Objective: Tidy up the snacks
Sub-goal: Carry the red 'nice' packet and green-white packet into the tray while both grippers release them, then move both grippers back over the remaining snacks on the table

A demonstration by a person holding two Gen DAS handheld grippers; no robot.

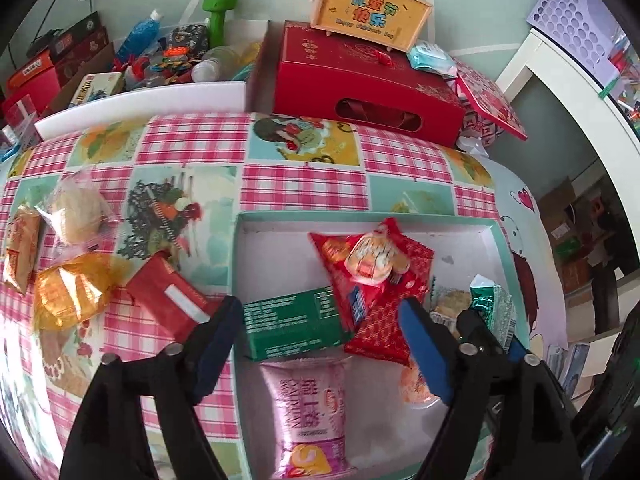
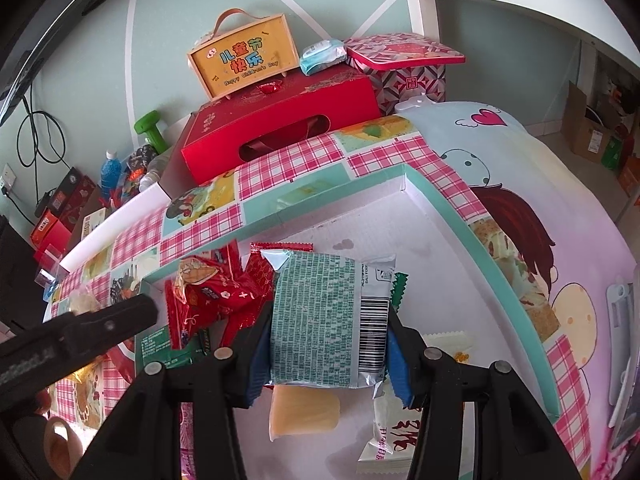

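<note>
A shallow teal-rimmed tray (image 1: 360,216) lies on the checked tablecloth and holds a green box (image 1: 294,322), red packets (image 1: 380,280), a pink packet (image 1: 310,412) and others. My left gripper (image 1: 320,316) is open and empty over the tray's left side. My right gripper (image 2: 326,328) is shut on a green-and-silver snack packet (image 2: 328,316), held above the tray (image 2: 480,228); that packet also shows at the right in the left wrist view (image 1: 494,308). Loose snacks lie left of the tray: a red packet (image 1: 170,300), an orange one (image 1: 68,296) and a clear-wrapped one (image 1: 78,214).
A big red gift box (image 1: 360,80) with a yellow handled case (image 1: 370,10) on top stands behind the table. A patterned tin (image 2: 404,64) sits at its right. Clutter, bottles and a green dumbbell (image 1: 218,16) lie at the back left. The table drops off at right.
</note>
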